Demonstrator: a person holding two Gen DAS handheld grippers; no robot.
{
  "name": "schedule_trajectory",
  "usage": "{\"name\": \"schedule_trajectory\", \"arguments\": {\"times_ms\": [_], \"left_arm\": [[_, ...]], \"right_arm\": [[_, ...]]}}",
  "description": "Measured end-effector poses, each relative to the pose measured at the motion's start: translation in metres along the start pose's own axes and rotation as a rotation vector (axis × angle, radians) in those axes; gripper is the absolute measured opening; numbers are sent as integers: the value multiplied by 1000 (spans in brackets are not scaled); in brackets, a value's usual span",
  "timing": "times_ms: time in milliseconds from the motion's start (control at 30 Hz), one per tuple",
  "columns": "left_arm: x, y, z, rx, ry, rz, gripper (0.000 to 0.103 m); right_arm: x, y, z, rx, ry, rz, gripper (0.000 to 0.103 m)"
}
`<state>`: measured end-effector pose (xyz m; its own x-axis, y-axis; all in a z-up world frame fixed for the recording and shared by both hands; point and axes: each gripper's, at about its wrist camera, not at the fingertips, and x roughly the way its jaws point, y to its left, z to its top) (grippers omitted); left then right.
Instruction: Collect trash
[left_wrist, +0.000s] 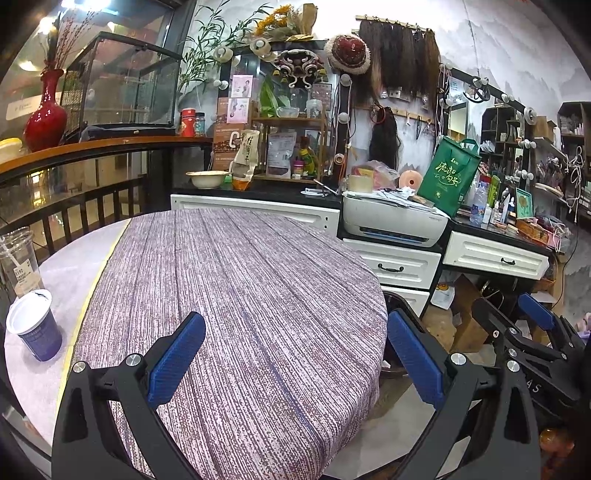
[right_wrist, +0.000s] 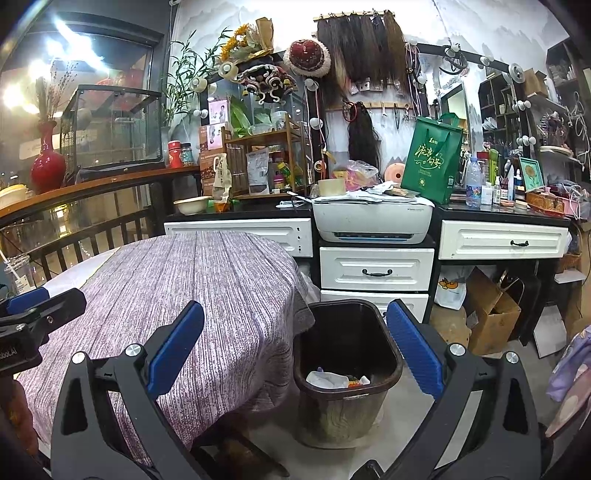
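A blue paper cup (left_wrist: 35, 325) with a white rim stands at the table's left edge, with a clear plastic cup (left_wrist: 18, 258) behind it. My left gripper (left_wrist: 295, 354) is open and empty above the purple tablecloth (left_wrist: 229, 288), to the right of the cups. My right gripper (right_wrist: 295, 350) is open and empty, above the table's right edge and a dark trash bin (right_wrist: 347, 369) on the floor. The bin holds crumpled white paper (right_wrist: 327, 379). The right gripper also shows in the left wrist view (left_wrist: 532, 332), and the left gripper shows in the right wrist view (right_wrist: 33, 314).
A white cabinet (right_wrist: 373, 269) with drawers and a printer (right_wrist: 373, 221) stands behind the table. A green bag (right_wrist: 432, 158), bottles and clutter fill the counter. A cardboard box (right_wrist: 491, 314) sits under the desk. A railing (left_wrist: 74, 210) and red vase (left_wrist: 46, 114) are left.
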<state>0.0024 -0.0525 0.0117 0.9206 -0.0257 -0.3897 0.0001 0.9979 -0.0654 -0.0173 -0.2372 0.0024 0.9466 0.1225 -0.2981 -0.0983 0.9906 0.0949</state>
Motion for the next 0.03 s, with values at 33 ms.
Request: {"name": "schedule_trajectory", "arguments": {"times_ms": [33], "left_arm": [[0,0,0,2,0,1,98]], "right_arm": [[0,0,0,0,1,0,97]]}}
